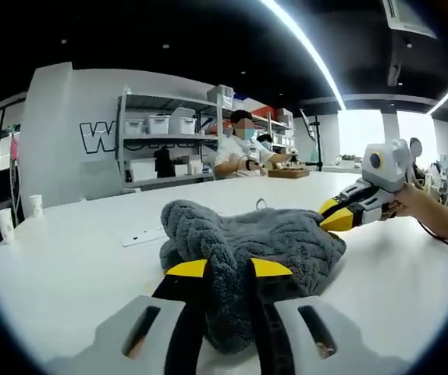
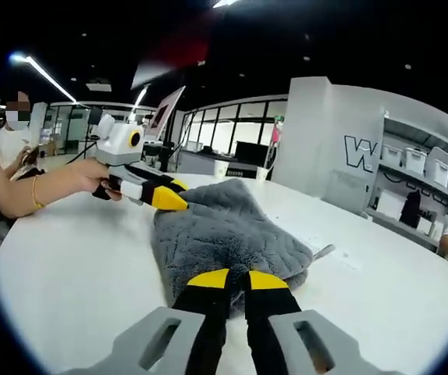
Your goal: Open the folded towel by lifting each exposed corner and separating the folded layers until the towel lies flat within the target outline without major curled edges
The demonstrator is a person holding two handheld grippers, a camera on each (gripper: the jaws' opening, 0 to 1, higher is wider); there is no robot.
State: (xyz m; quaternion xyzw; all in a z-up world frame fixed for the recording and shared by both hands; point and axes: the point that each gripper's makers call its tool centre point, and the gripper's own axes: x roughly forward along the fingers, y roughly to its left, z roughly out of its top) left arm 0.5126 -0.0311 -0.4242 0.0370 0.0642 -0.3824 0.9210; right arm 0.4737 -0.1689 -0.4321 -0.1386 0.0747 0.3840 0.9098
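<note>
Grey plush towel [image 1: 247, 250] bunched between both grippers' fingers. Left gripper [image 1: 229, 269] and right gripper [image 2: 236, 280] each pinch opposite edges. Unfolding under way; next, pull apart.

Partial "W" lettering on wall [image 1: 99, 134]

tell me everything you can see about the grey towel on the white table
The grey fluffy towel is thick, plush fabric with a quilted wavy texture, still folded and bunched into a rumpled heap, not flat. It lies on the white round table. A small loop tag sticks out at one edge. The left gripper is clamped on a raised fold at one end, and the right gripper pinches the opposite end, each with yellow-tipped black jaws closed on the cloth.
</note>
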